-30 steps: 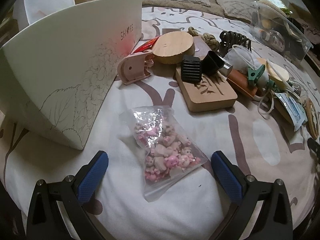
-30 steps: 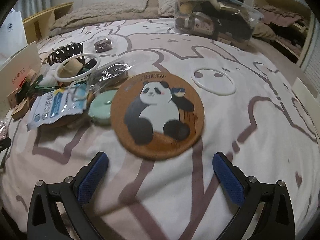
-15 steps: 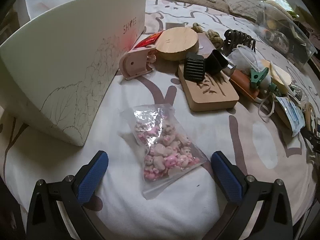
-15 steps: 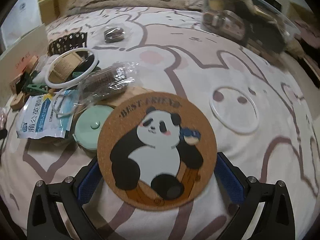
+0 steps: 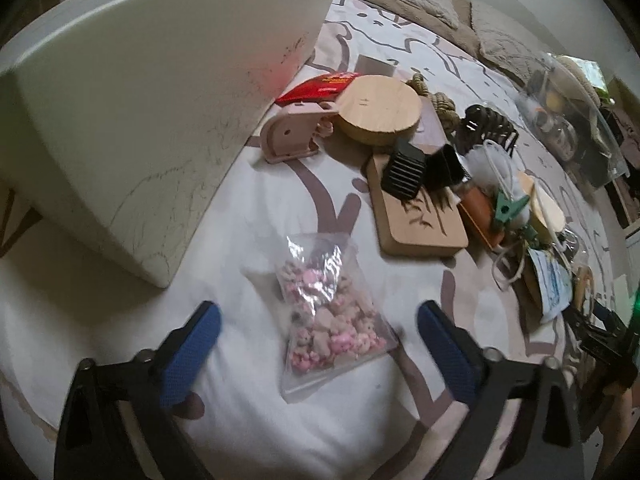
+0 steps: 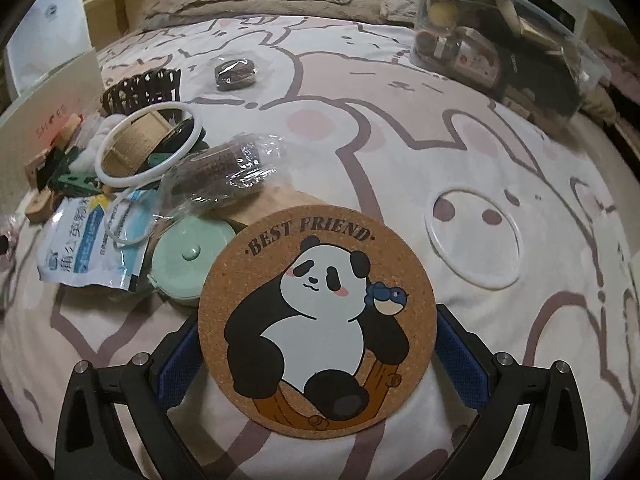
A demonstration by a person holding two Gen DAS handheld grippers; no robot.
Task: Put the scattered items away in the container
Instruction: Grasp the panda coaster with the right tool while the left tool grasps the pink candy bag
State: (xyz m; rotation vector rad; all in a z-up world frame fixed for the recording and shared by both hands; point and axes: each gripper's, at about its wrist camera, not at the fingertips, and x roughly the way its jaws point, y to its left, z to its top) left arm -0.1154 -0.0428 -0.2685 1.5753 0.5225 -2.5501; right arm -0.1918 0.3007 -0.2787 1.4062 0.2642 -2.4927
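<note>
In the left wrist view my left gripper (image 5: 318,346) is open, its blue fingers either side of a clear bag of pink charms (image 5: 330,320) lying on the bedsheet. In the right wrist view my right gripper (image 6: 318,354) is open, its fingers flanking a round cork panda coaster (image 6: 318,322) that lies flat on the sheet. A clear plastic container (image 6: 504,40) with several items inside stands at the far right; it also shows in the left wrist view (image 5: 572,120).
A white shoe box (image 5: 140,120) stands left of the bag. A heap holds a wooden board (image 5: 416,216), round wooden disc (image 5: 380,110), pink holder (image 5: 292,138), black clips (image 5: 404,170), mint tin (image 6: 188,260), blue sachet (image 6: 88,252), white rings (image 6: 148,148) and a wrapped item (image 6: 224,172).
My right gripper has moved forward and down so its fingers now sit beside the panda coaster. My left gripper has drawn closer to the bag and tilted; both stay open.
</note>
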